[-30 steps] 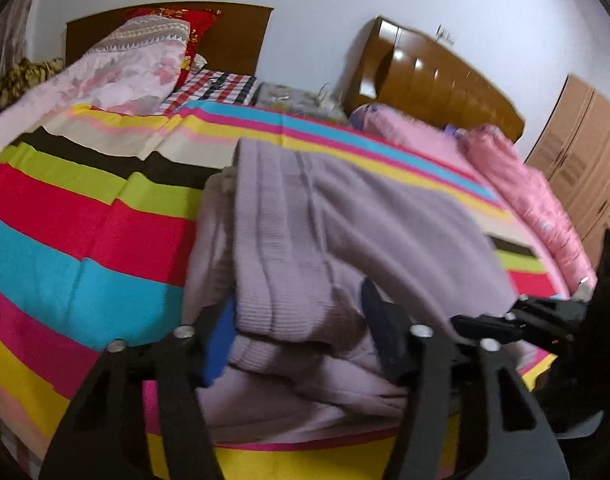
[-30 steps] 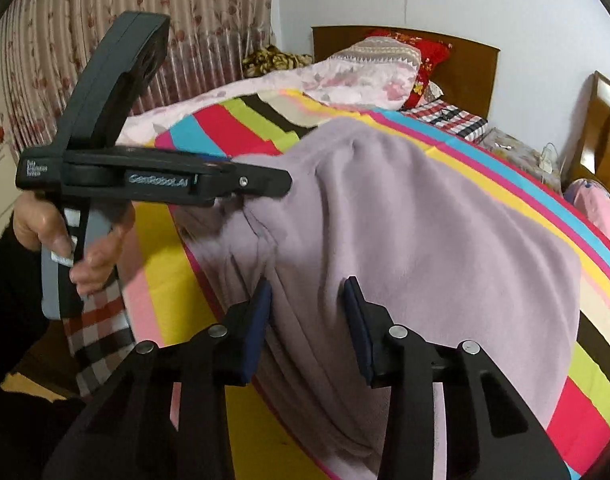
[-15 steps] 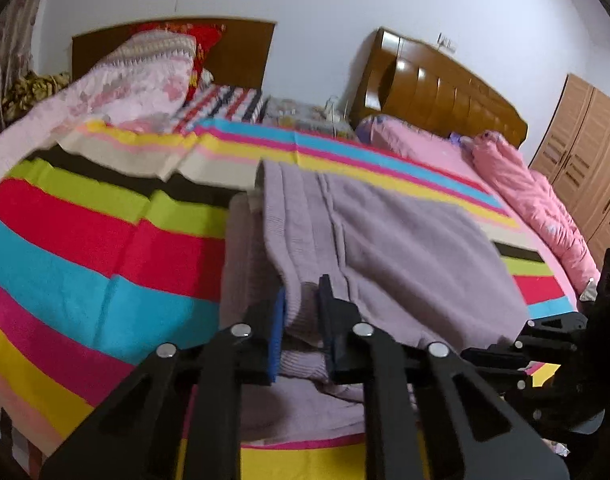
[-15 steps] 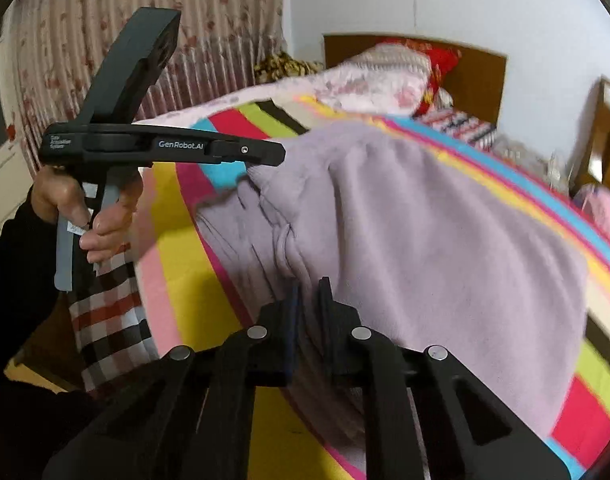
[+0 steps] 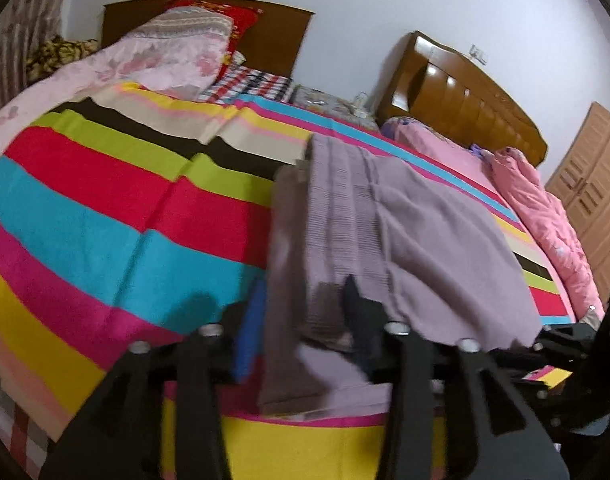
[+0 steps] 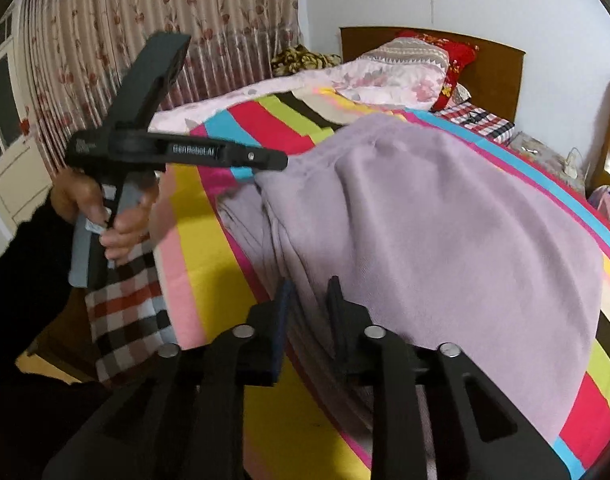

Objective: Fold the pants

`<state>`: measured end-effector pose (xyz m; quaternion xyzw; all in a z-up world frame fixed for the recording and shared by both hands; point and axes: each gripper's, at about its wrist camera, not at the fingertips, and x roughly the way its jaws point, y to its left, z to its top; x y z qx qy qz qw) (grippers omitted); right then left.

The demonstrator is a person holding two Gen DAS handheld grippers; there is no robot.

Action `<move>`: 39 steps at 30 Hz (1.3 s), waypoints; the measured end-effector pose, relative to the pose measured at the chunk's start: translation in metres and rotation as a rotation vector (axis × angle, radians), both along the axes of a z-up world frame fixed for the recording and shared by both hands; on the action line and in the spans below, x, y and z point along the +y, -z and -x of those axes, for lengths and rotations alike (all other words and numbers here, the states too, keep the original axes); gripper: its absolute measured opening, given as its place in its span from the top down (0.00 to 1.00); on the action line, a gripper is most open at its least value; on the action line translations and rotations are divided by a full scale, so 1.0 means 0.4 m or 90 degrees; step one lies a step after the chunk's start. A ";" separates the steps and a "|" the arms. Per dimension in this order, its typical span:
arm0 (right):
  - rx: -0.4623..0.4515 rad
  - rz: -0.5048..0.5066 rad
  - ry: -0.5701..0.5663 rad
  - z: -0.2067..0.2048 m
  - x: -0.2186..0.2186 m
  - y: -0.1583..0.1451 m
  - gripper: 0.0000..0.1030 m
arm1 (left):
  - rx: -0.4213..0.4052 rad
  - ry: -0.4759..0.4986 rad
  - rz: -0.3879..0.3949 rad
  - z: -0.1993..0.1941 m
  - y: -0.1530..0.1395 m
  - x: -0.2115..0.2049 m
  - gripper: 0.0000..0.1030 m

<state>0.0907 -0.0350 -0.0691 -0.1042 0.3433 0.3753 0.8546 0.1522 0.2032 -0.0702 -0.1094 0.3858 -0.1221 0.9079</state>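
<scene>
The left claw (image 5: 301,316) had its jaws opening, and the near end of the mauve pants (image 5: 425,232) lay between the fingers without being pinched; the blue pad stood clear of the cloth on one side and the dark pad on the other. Half a second earlier these jaws had been nearly closed on that same bunched edge, and a second earlier they had stood wide, so the claw had nipped the cloth and let go. The right claw (image 6: 309,308) was also opening, by a smaller gap, with the near hem of the pants running between its pads; whether the pads still touched the cloth could not be told. It too had been almost shut half a second before.

The pants lay spread over the striped bedspread (image 5: 105,216) near the bed's near edge, their ribbed part turned up toward the headboard (image 5: 281,36) end. In the right wrist view the left claw (image 6: 273,162) reached in from the bed's left side, its tip at the far corner of the pants (image 6: 445,216), and the person's hand (image 6: 117,216) gripped its handle over a checked cloth (image 6: 125,316) hanging off the bed's edge. That hand had shifted a little since the earlier frames.

Beyond the pants a pink floral quilt (image 5: 157,56) and a red pillow (image 5: 233,16) lay at the head of the bed. A second bed with a pink cover (image 5: 545,216) stood alongside, and a wooden wardrobe (image 5: 597,184) beyond it. No container was in view.
</scene>
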 end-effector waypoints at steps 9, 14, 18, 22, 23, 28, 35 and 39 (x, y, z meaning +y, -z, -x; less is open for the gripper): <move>-0.125 0.155 -0.073 0.042 0.138 0.033 0.45 | -0.010 -0.046 0.056 0.056 -0.018 0.068 0.32; -0.154 0.190 -0.051 0.026 0.134 0.042 0.80 | -0.007 -0.015 0.101 0.102 -0.023 0.065 0.20; -0.162 0.132 -0.023 0.020 0.091 -0.002 0.84 | 0.009 0.026 0.165 0.107 -0.021 0.047 0.15; -0.149 0.100 -0.014 0.016 0.077 -0.021 0.85 | 0.036 0.065 0.261 0.071 -0.005 0.023 0.12; -0.146 0.093 -0.012 0.013 0.075 -0.023 0.84 | 0.048 0.074 0.282 0.051 0.001 0.014 0.12; -0.149 0.076 -0.006 0.015 0.064 -0.034 0.85 | 0.085 0.078 0.312 -0.044 0.023 -0.023 0.12; -0.121 0.076 0.000 0.022 0.062 -0.014 0.79 | 0.094 0.049 0.226 -0.114 0.036 -0.068 0.70; -0.163 -0.003 0.103 0.103 -0.061 -0.061 0.14 | 0.089 0.052 0.198 -0.105 0.043 -0.066 0.72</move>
